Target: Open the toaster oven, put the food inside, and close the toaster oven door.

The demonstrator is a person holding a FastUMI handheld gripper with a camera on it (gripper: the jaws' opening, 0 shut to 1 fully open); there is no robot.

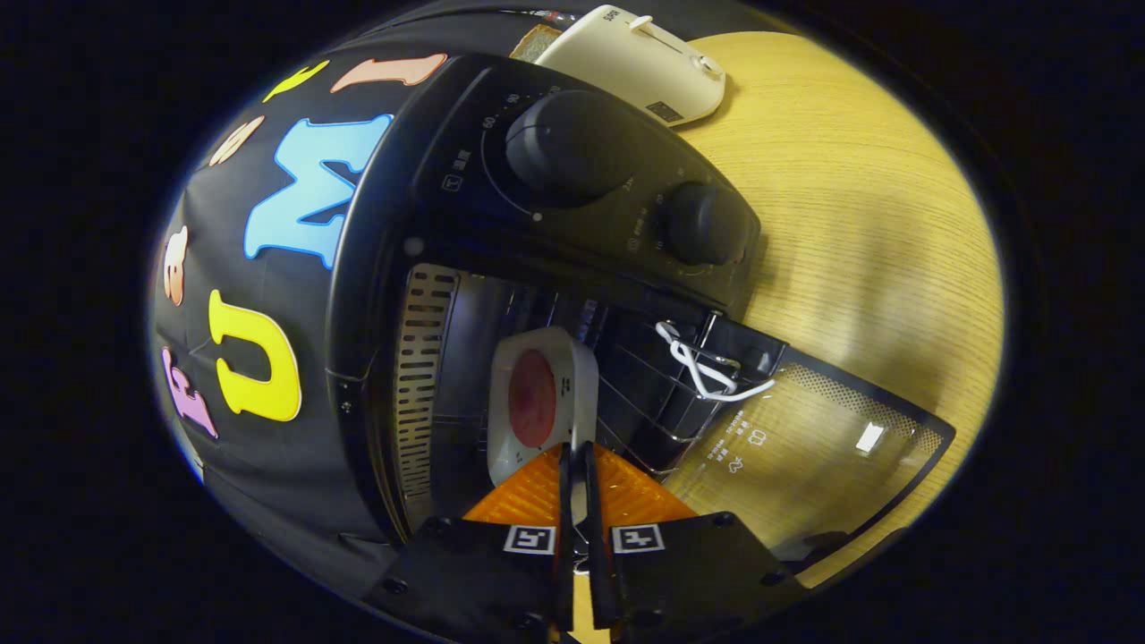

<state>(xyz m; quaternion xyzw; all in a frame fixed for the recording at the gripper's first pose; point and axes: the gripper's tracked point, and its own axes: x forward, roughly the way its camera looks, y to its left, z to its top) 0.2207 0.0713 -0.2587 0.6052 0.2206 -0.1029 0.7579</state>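
Tongs: fingers drawn together, clamped on the near edge of the tray; tips pressed on that edge from either side.
Tray: white, square with rounded corners; held at the fingertips, tilted up on edge, lying just ahead of the tongs inside the oven mouth.
Food: round, dark red; seated in the middle of the tray, just beyond the fingertips.
Toaster oven: black; cavity open directly ahead of the tongs; slotted side wall visible to the left of the tray.
Oven rack: wire, inside the cavity, right of the tray.
Oven door: glass, swung fully open, lying flat to the right of the tongs over the table.
White cord: looped at the door hinge, right of the tray.
Knobs: large knob and small knob, on the control panel well beyond the fingers.
Table: light wood, right of the oven.
White appliance: far beyond the oven, on the table; bread slice just beside it.
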